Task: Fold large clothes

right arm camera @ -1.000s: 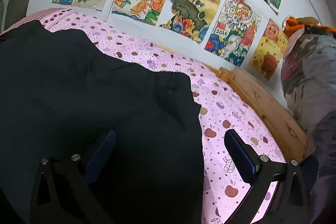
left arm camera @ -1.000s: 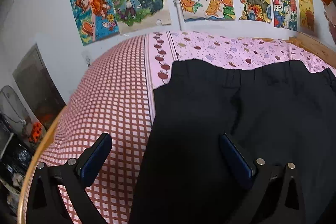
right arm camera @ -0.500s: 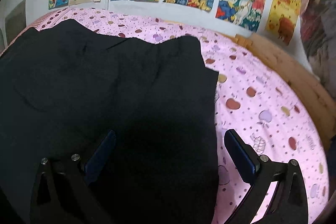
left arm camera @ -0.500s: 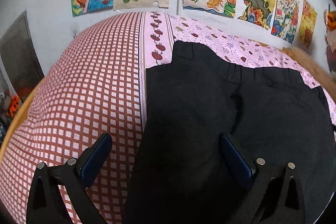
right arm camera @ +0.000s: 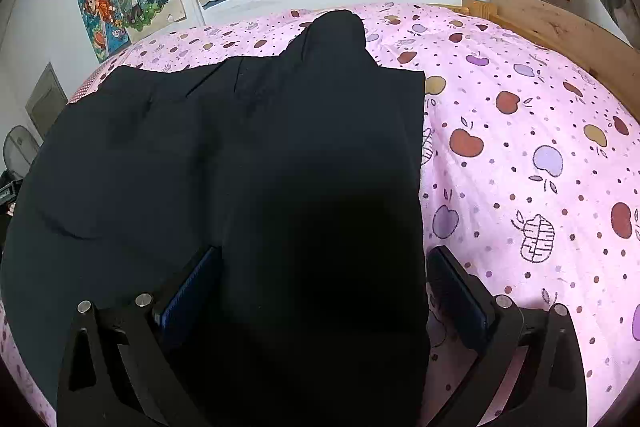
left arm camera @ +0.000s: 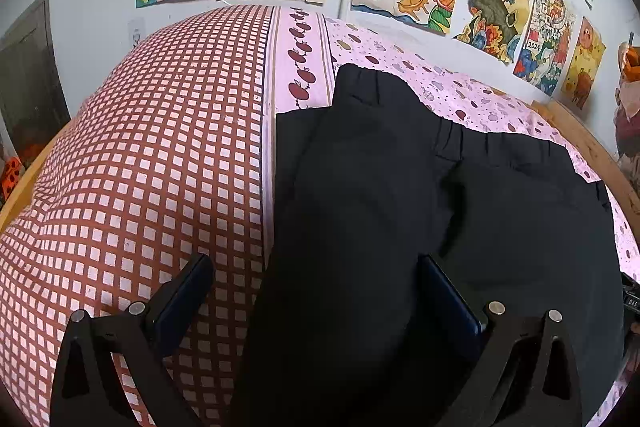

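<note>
Fingers first, left to right. Left gripper (left arm camera: 316,291): fingers spread wide, pinching nothing. Its left finger (left arm camera: 184,293) sits over the red-checked part of the bed cover (left arm camera: 160,147); its right finger (left arm camera: 448,295) sits over the black trousers (left arm camera: 380,207). The trousers' left edge runs up between the two. Whether either pad touches cloth cannot be told from this view.

Right gripper (right arm camera: 324,287): fingers also spread wide, nothing pinched. Left finger (right arm camera: 188,287) is over the trousers (right arm camera: 240,167); right finger (right arm camera: 460,287) is over the pink apple-print sheet (right arm camera: 540,147), just beside the trousers' right edge. A dark fold of cloth fills the gap between the fingers.

Position of garment: trousers lie across the middle of the bed, elastic waistband (left arm camera: 480,139) toward the wall edge, left side straddling the seam between checked cover and pink sheet. One corner of cloth (right arm camera: 340,27) peaks toward the wall. The surface is not flat; a crease runs down from the waistband.

Risks (judgement):
- Closing now may catch only the top layer, since the cloth looks doubled; lower layer would drag and the fold would skew.
- Fingers may pinch bed cover along with the trouser edge, lifting the bedding.
- Uneven height or timing between the two grippers would twist the waistband line.
- Existing crease may be folded in if not smoothed.
</note>
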A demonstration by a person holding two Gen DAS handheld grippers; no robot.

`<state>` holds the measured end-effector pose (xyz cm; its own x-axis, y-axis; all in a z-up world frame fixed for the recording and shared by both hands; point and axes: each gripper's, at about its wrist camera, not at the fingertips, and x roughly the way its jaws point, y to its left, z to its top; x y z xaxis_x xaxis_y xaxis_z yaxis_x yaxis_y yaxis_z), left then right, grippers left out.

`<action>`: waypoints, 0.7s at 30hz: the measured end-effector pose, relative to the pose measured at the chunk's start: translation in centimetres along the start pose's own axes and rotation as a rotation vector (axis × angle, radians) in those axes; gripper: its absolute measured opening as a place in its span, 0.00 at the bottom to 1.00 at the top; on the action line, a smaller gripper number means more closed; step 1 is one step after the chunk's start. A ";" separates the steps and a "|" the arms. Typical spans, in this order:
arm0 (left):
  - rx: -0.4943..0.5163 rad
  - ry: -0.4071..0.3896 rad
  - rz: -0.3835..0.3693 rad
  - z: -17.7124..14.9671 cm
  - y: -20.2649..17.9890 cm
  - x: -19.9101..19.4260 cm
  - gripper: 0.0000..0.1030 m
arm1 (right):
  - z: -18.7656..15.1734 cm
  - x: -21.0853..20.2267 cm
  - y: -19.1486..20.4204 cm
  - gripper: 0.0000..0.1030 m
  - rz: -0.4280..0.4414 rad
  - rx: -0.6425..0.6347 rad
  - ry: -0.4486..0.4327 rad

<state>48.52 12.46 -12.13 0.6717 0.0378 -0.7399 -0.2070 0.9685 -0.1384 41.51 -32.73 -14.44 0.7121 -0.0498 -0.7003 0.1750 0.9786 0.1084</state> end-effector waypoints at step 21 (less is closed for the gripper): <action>-0.069 0.194 -0.386 0.7 1.2 3.8 1.00 | 2.1 3.6 -0.3 0.99 0.264 0.017 0.162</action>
<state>51.31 13.89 -14.68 0.5643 -0.3774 -0.7343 -0.0183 0.8834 -0.4682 45.48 -33.61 -15.48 0.6171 0.2392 -0.7497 0.0109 0.9500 0.3121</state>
